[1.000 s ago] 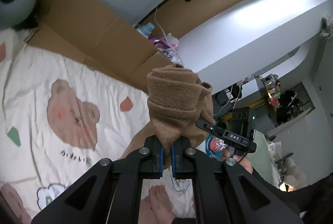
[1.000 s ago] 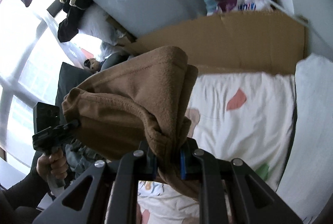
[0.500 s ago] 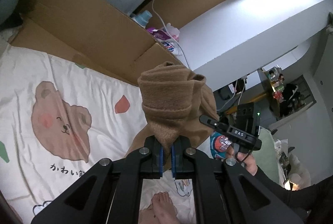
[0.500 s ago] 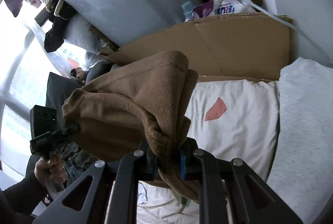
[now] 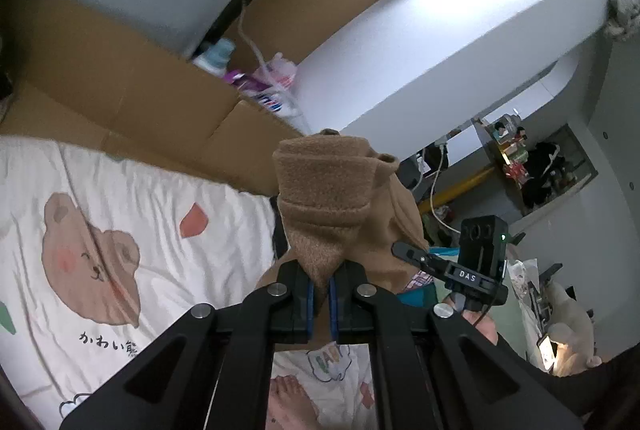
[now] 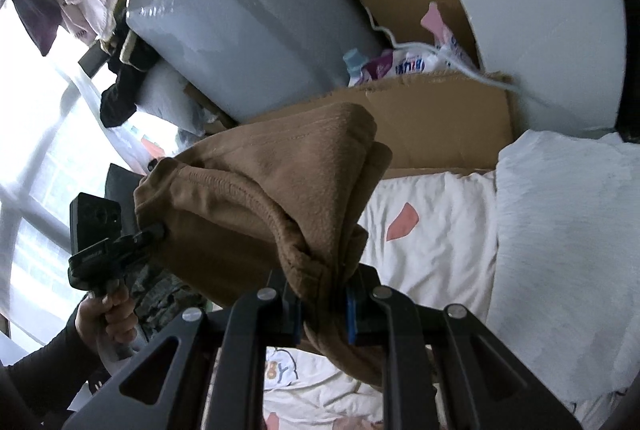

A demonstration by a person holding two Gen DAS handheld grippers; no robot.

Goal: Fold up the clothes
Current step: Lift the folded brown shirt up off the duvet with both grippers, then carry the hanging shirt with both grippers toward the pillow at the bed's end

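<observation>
Brown fleece garment (image 5: pixel 340 206) is clamped by left gripper (image 5: pixel 320 290) and right gripper (image 6: pixel 322 314), stretched left-right above the bear-print white sheet (image 5: pixel 132 230).

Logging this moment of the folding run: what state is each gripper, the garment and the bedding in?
Left gripper: shut on brown fleece garment.
Right gripper: shut on the same garment.
Brown fleece garment: bunched, lifted, held at two points.
Bear-print sheet: spread out, wrinkled.
Cardboard: flattened behind the sheet.
</observation>
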